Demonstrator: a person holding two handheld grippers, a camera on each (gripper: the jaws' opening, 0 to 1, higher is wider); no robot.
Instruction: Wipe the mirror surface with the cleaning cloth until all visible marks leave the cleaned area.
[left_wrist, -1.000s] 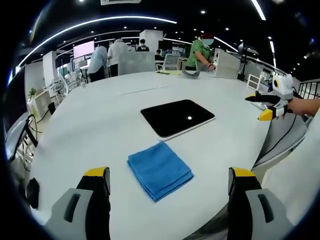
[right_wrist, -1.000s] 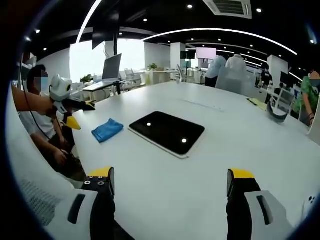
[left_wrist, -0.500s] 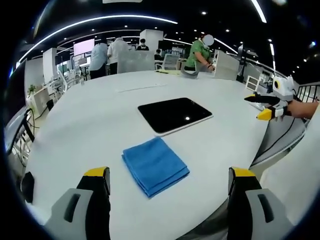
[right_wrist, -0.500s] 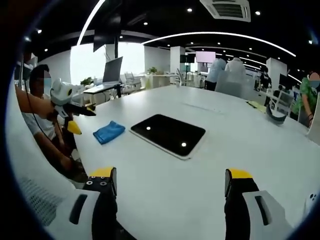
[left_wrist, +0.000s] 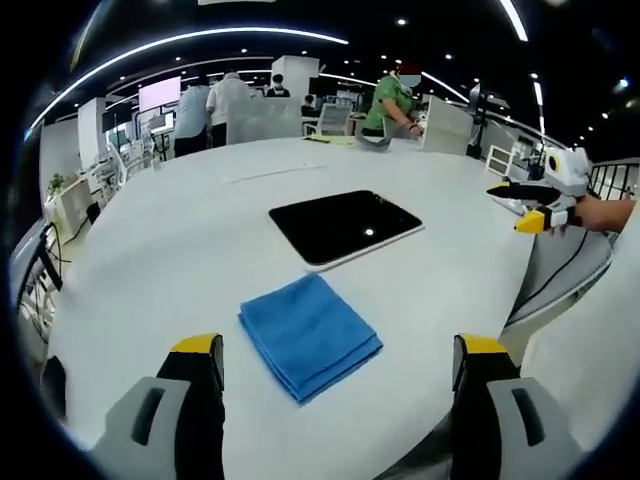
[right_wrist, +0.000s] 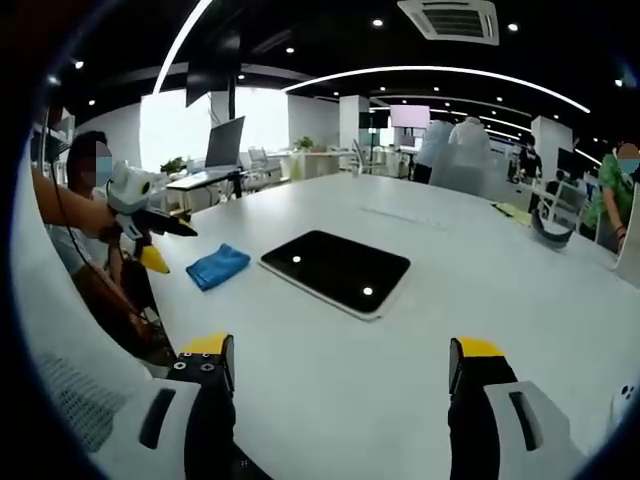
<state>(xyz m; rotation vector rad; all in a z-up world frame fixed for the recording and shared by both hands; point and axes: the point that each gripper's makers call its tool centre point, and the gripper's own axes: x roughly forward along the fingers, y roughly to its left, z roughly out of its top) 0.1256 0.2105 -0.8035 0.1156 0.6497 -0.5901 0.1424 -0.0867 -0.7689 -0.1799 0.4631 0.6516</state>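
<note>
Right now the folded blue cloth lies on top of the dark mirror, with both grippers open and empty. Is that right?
Not quite. The cloth lies on the white table beside the mirror, apart from it, as the left gripper view shows. Both the left gripper and the right gripper are open and empty.

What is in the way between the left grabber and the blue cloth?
Nothing visible. In the left gripper view the blue cloth lies folded on the bare white table, just ahead of the open left gripper. The mirror lies beyond the cloth, apart from it, with only bare tabletop between them.
</note>
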